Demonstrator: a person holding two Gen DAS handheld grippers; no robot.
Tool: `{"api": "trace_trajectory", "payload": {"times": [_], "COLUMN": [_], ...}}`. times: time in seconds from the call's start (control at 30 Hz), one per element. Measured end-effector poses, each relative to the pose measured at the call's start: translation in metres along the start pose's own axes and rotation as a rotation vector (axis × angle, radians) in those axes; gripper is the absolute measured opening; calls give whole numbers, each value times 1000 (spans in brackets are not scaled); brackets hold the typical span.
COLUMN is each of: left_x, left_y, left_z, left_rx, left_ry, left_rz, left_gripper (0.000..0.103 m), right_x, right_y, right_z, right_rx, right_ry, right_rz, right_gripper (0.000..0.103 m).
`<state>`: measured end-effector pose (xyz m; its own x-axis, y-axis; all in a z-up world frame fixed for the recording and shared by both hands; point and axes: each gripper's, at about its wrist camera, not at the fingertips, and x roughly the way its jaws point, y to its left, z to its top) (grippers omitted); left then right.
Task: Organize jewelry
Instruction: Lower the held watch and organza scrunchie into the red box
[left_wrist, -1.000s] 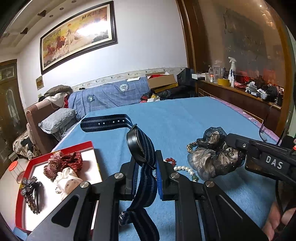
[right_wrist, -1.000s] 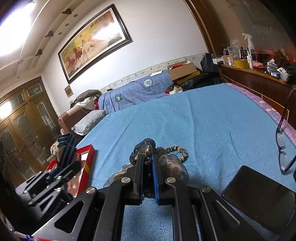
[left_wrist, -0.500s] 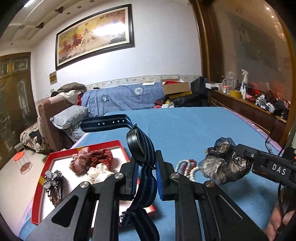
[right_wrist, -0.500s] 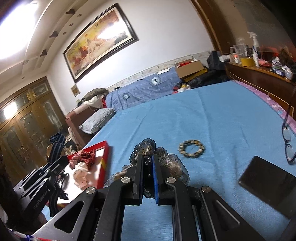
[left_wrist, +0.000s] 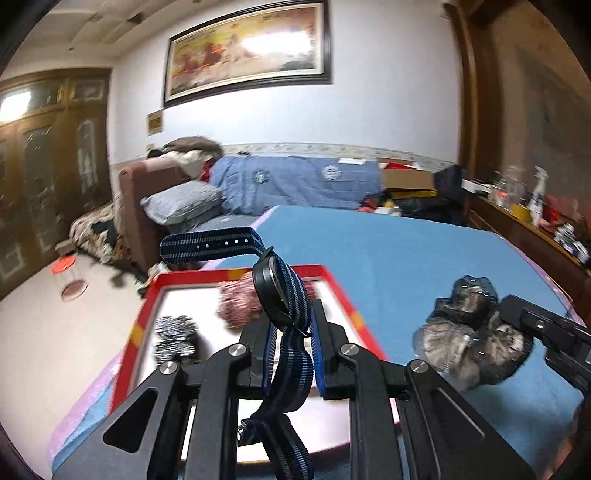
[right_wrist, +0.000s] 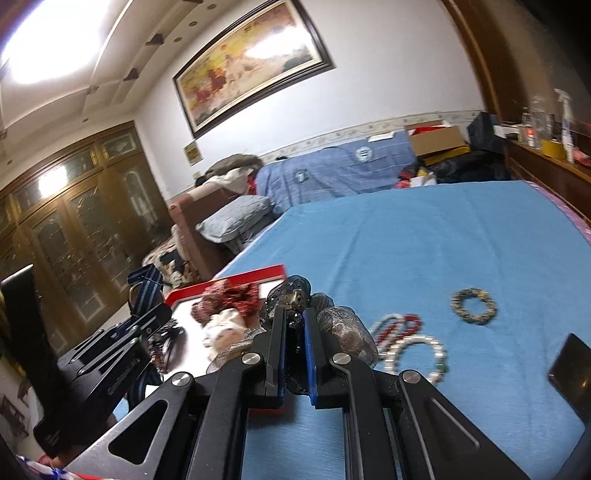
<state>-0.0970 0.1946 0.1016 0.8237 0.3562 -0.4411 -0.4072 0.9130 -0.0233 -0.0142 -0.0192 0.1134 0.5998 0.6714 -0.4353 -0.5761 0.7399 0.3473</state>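
Left tongs (left_wrist: 291, 350) clamped on navy striped fabric-strap watch (left_wrist: 282, 295) above red-rimmed white tray (left_wrist: 340, 291) on blue bed (left_wrist: 406, 258), right tongs (right_wrist: 293, 341) pinched shut on grey-black gauzy hair scrunchie (right_wrist: 343, 328) beside tray, bead bracelets (right_wrist: 410, 343) lying on bed.

Black angular gripper (left_wrist: 291, 354) frames, silver round screws, blue-edged finger pads (right_wrist: 309, 360).
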Motion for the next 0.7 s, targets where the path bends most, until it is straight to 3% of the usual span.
{"api": "trace_trajectory", "payload": {"times": [0.3, 0.7], "left_x": [21, 47], "left_y": [57, 65], "left_z": [-11, -23], "left_rx": [-99, -111], "left_ry": [89, 175], "left_rz": [66, 46], "left_gripper": [16, 16], "right_x": [42, 102], "right_y": [41, 62], "right_z": [-2, -26], "right_rx": [-42, -92], "right_ry": [59, 185], "right_rz": [87, 92], "right_gripper": [10, 10]}}
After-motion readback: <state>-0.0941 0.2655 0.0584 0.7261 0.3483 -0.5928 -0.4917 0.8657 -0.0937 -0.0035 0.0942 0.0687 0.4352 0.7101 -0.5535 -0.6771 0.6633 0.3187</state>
